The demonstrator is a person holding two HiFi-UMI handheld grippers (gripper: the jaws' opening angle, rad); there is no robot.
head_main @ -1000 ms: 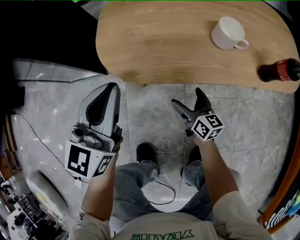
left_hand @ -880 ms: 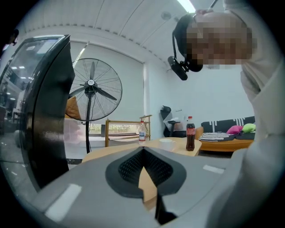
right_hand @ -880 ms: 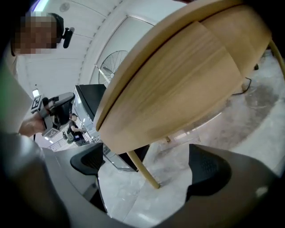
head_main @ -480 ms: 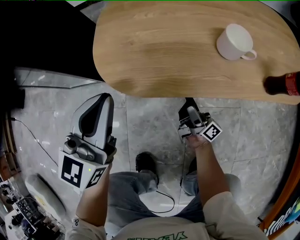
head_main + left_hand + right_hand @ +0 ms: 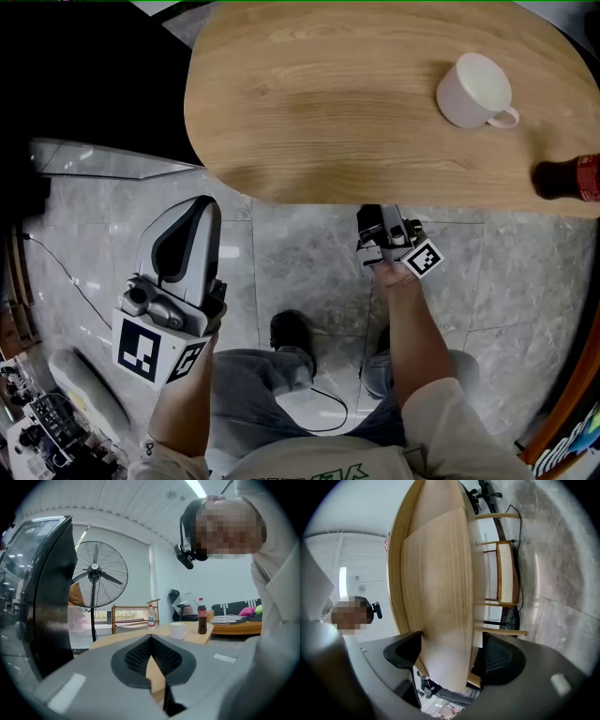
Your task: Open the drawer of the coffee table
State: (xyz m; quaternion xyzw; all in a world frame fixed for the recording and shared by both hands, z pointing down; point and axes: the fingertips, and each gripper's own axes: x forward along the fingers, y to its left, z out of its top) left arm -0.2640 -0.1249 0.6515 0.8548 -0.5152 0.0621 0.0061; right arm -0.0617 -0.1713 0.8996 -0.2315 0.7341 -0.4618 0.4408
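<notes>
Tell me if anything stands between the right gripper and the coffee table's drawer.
Nothing visible does. The right gripper sits under the near edge of the coffee table. Its jaws have just been closing, with the wooden drawer panel already between them. Whether the pads press on it yet is unclear.

A cup (image 5: 473,89) and a bottle (image 5: 567,178) crowd the coffee table's (image 5: 309,103) right end; its left half lies open.

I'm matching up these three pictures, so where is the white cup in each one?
Head view: white cup upper right, on the wooden table.
Left gripper view: right of centre, left of the cola bottle.
Right gripper view: not in it.
Shared landmark: the wooden table, in all three.
</notes>
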